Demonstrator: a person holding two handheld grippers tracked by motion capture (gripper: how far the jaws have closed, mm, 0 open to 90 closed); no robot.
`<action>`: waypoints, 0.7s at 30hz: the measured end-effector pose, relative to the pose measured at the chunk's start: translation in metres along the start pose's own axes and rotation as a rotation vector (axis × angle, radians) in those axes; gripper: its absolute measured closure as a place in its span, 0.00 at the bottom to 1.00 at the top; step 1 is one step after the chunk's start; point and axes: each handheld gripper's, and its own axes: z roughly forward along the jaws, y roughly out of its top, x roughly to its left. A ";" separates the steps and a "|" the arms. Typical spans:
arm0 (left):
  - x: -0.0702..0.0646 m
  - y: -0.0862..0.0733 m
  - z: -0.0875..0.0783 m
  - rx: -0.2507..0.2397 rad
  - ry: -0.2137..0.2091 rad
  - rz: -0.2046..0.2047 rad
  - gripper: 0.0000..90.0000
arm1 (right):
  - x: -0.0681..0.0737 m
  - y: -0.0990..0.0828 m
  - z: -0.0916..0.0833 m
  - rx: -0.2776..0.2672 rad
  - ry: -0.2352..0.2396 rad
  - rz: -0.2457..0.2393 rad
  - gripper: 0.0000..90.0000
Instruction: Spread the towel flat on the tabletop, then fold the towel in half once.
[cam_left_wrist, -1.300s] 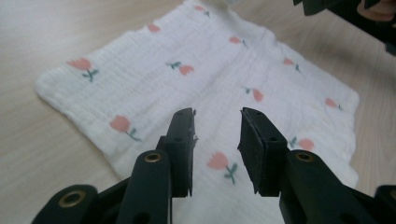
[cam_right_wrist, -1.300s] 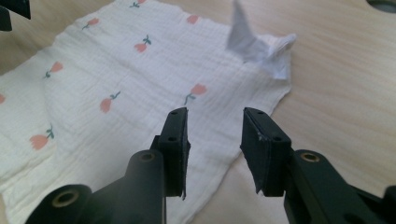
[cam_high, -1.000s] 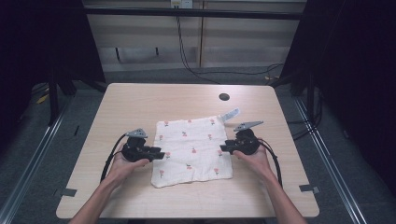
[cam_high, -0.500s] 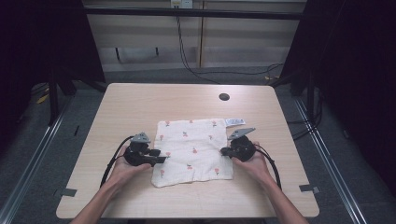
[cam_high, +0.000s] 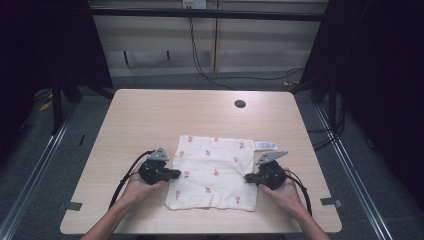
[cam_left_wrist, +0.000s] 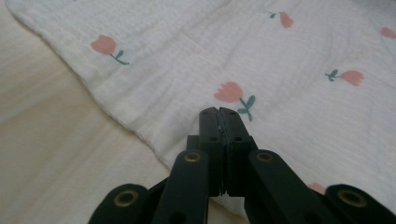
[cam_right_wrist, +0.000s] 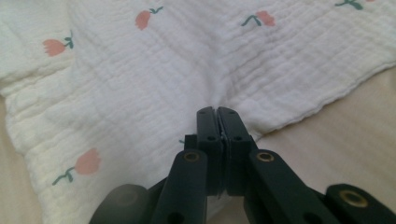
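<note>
- The white cloth (cam_high: 214, 171) with little pink flowers lies flat on the table (cam_high: 150, 120), on the side near you.
- It is almost square. Its slightly longer way runs from your left to your right, and its edges run nearly along the table's edges.
- The cloth has a small white tag (cam_high: 265, 145) at its far right corner. The tag points away to the right.
- The near edge of the cloth is a bit wavy and bumpy.
- Your left gripper (cam_high: 174, 174) lies at the left edge of the cloth, about halfway along it. It points to the right, in toward the middle of the cloth.
- In the left gripper view its jaws are pressed together, with no gap. They have just been closing. The tips sit over the cloth, just past its hem, next to a pink flower (cam_left_wrist: 232, 93). You cannot tell if cloth is pinched in them.
- Your right gripper (cam_high: 248, 178) lies at the right edge of the cloth. It points to the left, toward the other gripper.
- In the right gripper view its jaws are closed on the cloth (cam_right_wrist: 140, 93). The cloth bunches up into little folds right at the tips.
- A small dark round hole (cam_high: 240, 104) is in the table on the far side, well apart from the cloth.
</note>
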 end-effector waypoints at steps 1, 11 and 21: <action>-0.003 -0.001 -0.001 0.009 -0.005 0.003 1.00 | 0.002 -0.003 -0.002 0.001 0.004 0.002 0.98; -0.018 -0.011 -0.009 0.029 -0.060 -0.015 1.00 | 0.012 -0.015 -0.012 0.002 0.036 -0.015 0.94; -0.019 -0.003 -0.004 0.015 -0.072 -0.021 0.65 | -0.003 -0.007 -0.026 -0.062 0.039 0.033 0.67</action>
